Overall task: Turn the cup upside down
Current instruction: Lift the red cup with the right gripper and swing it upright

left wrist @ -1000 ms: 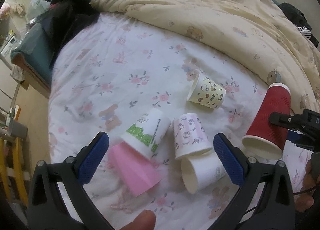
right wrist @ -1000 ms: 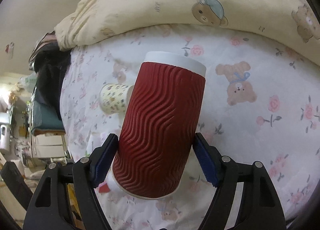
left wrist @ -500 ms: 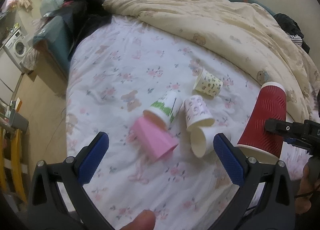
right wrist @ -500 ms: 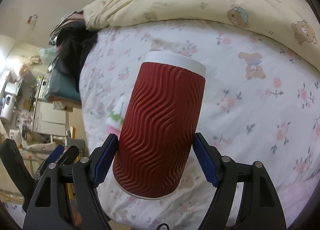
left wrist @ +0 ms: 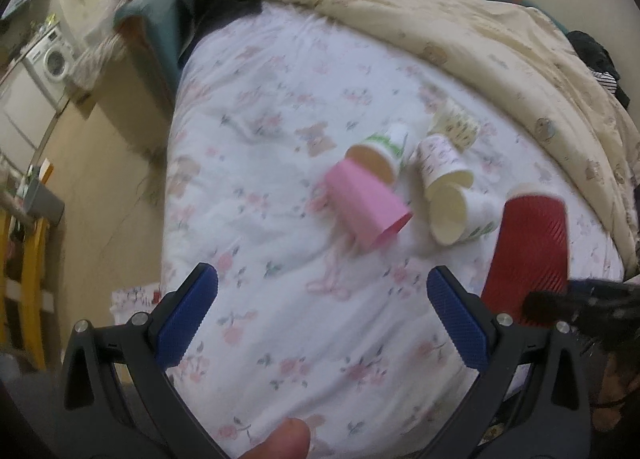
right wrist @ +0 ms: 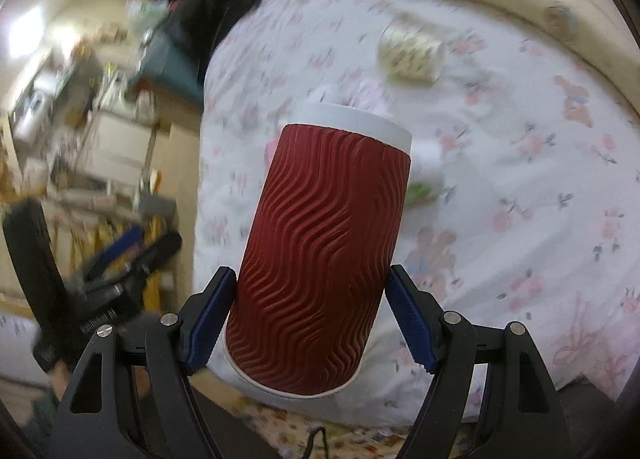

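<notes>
Right wrist view: the bed (right wrist: pixel 520 187) is lying below, its near edge under the right gripper (right wrist: pixel 310 313). That gripper is clamping the red cup (right wrist: pixel 324 251) by its sides, close to the wide rim. The cup's long axis is running forward along the fingers, white base pointing away towards the bed's far edge, rim nearest the camera, body leaning slightly right. It appears to be hanging clear above the sheet. The left gripper (left wrist: pixel 322 313) is standing open and empty, just left of the cup; setting down rim-first is falling to the right.
</notes>
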Motion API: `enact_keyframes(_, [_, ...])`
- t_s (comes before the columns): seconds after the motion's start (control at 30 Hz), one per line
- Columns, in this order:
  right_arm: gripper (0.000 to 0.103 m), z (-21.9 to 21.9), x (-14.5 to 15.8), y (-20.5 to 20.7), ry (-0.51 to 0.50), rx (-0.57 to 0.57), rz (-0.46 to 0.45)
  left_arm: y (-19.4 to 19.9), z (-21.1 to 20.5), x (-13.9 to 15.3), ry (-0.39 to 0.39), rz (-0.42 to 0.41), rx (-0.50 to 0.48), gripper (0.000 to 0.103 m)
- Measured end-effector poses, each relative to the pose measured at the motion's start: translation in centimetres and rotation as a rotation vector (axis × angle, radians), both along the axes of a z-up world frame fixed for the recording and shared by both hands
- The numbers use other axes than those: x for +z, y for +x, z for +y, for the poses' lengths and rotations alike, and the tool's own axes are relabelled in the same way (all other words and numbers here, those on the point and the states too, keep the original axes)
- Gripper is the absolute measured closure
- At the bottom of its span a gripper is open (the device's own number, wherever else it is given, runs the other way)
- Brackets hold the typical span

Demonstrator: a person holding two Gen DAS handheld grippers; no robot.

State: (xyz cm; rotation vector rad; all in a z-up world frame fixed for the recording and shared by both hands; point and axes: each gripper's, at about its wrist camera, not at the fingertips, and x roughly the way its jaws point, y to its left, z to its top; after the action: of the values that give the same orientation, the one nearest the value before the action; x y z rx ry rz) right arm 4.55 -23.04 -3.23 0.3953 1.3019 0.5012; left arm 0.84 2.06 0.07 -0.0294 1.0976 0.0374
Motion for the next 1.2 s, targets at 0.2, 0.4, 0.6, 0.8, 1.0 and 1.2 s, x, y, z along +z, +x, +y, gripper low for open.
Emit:
enact_keyframes(0.2, [0.024,3.0,-4.1,-1.0,-0.042,0.106,0.080,-1.1,1.2,-1.7,-0.012,0.036,0.044,0.000])
enact_keyframes(0.4, [0.024,5.2,-7.4,-0.4,-0.089,0.163,0.129,-1.4,2.2,-3.3,0.010,0.042,0.088,0.000])
enact_keyframes(0.6, [0.024,5.6,-9.0,0.0,-0.068,0.151,0.155,-0.7,2.5,-3.7,-0.010,0.053,0.111,0.000])
enact_keyframes(0.8, [0.022,5.4,-9.9,0.5,-0.044,0.130,0.176,-0.1,1.7,-4.3,-0.016,0.066,0.099,0.000])
enact_keyframes(1.0, [0.021,5.8,-10.1,0.6,-0.029,0.127,0.186,0.1,1.1,-4.3,0.000,0.058,0.080,0.000])
enact_keyframes(1.2, [0.009,5.4,-9.9,0.6,0.000,0.115,0.194,-0.1,1.5,-4.1,-0.008,0.044,0.094,0.000])
